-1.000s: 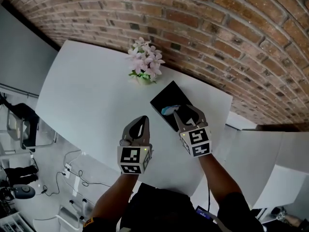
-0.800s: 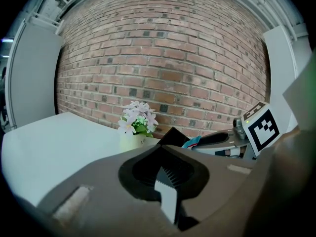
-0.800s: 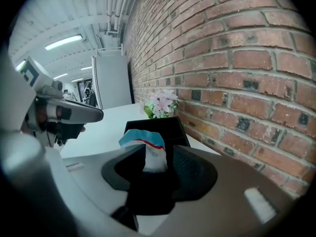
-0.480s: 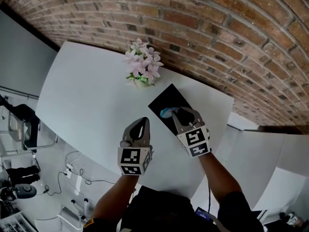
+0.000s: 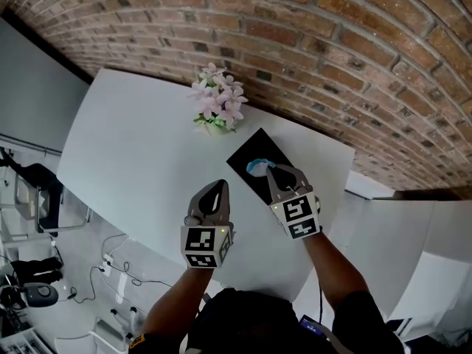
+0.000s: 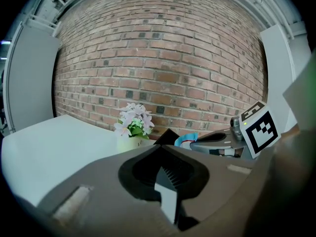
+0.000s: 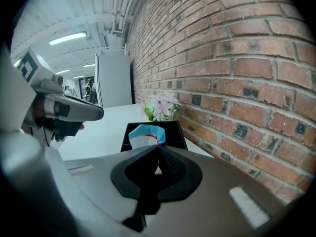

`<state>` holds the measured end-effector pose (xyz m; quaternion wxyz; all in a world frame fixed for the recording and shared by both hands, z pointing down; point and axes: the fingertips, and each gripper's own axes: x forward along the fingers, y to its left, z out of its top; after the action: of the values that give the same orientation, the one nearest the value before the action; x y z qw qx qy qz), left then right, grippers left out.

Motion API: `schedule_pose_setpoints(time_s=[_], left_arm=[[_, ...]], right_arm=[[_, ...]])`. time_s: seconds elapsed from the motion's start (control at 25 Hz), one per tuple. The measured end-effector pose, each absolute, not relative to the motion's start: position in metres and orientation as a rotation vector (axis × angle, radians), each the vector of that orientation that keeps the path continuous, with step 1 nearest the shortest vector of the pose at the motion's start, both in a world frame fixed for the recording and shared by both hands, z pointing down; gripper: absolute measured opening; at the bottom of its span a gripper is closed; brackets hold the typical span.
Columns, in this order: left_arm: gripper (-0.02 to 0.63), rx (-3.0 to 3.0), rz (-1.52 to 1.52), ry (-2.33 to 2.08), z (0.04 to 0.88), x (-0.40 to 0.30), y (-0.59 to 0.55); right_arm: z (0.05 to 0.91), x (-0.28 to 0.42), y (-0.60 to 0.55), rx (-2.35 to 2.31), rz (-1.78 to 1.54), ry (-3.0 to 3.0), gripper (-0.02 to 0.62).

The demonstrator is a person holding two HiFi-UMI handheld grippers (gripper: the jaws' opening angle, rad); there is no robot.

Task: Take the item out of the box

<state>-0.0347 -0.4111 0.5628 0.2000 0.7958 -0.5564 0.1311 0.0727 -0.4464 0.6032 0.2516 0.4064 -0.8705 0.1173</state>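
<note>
Table (image 5: 133,146) under the left gripper (image 5: 219,185) and right gripper (image 5: 271,169): white, smooth, matt; we cannot tell laminate from paint.
Wall (image 5: 332,43) beyond the right gripper: bare brick, rough, matt, with gritty mortar joints.
Box (image 5: 247,161) at the right gripper's tips: black, matt, flat-sided; card or plastic, undecided.
Item (image 5: 259,167) between its closing jaws: thin crinkled sheet, light blue and white with a red edge.
Gripper shells: grey matt plastic; pads (image 7: 170,164) dark, ribbed.
Flowers (image 5: 217,98) ahead of the left gripper: pink, cloth-like petals.
</note>
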Motion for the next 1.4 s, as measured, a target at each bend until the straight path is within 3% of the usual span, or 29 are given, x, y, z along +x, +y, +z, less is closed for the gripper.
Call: schedule_pose_setpoints(time_s=[0.76,1.4], left_arm=[[0.005,2.362,0.226,-1.546,0.488,-0.039,-0.352],[0.004,2.44,0.169,-1.544,0.451,-0.075,-0.23]], right_arm=[[0.477,0.085,-0.375,1.479,0.195,-2.421,0.005],[0.464,0.042,-0.223,1.523,0.265,-2.41,0.005]])
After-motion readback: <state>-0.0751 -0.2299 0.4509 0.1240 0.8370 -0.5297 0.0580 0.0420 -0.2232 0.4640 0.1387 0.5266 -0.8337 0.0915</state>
